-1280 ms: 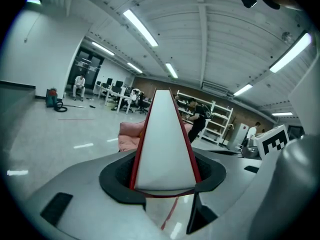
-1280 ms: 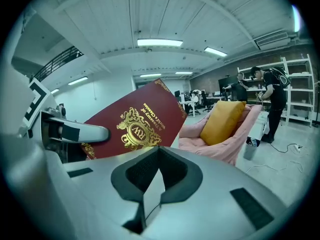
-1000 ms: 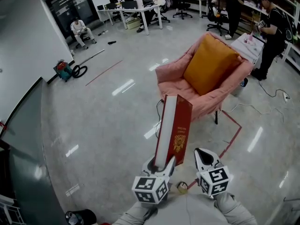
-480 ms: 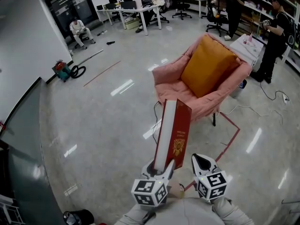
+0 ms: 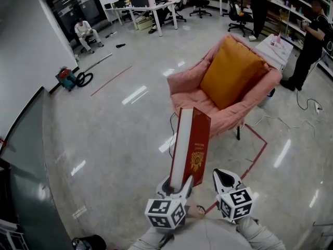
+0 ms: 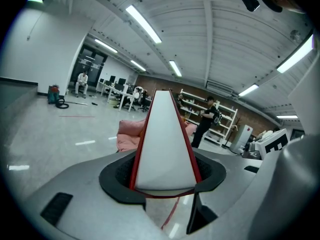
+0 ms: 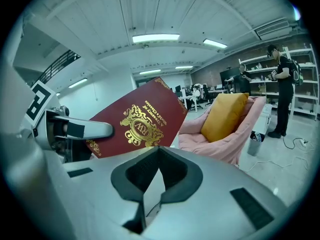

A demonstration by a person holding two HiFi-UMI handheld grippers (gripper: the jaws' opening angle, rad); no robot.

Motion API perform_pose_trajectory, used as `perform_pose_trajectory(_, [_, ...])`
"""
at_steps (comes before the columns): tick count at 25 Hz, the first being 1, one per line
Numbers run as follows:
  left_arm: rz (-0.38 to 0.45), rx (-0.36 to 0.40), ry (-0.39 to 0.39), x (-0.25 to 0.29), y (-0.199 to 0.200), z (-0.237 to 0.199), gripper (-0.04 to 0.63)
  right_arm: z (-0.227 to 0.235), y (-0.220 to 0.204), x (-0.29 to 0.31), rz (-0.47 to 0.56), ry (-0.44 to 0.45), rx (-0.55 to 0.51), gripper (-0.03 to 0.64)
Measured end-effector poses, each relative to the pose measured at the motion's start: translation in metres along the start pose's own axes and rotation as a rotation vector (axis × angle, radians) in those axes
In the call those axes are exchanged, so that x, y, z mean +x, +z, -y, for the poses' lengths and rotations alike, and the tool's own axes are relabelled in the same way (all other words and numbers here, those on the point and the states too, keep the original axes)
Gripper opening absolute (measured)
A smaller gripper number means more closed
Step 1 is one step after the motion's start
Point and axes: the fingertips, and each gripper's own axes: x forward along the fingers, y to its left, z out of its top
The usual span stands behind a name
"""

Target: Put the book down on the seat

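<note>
Only real lettering I can find is on the book (image 7: 135, 124). The dark red cover has gold print that looks like "A Treasury of World Classics", sitting by a gold crest with an "RW" monogram, best seen in the right gripper view. In the head view the crest's too small to read. The cubes on the left gripper (image 5: 179, 184) and right gripper (image 5: 226, 177) just carry black-and-white square markers.
</note>
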Motion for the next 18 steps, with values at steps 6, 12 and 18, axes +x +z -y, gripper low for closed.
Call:
perform_pose_trajectory(6, [0.009, -0.012, 0.001, 0.024, 0.015, -0.013, 0.245, 0.011, 0.011, 0.022, -0.008, -0.003, -0.017, 0.005])
perform_pose_trajectory(12, [-0.002, -0.006, -0.01, 0.066, 0.045, -0.033, 0.245, 0.036, 0.037, 0.061, -0.007, -0.028, 0.003, 0.005])
perform_pose_trajectory(18, [-0.019, -0.001, -0.033, 0.099, 0.072, -0.057, 0.245, 0.046, 0.058, 0.098, -0.014, -0.05, 0.016, 0.005])
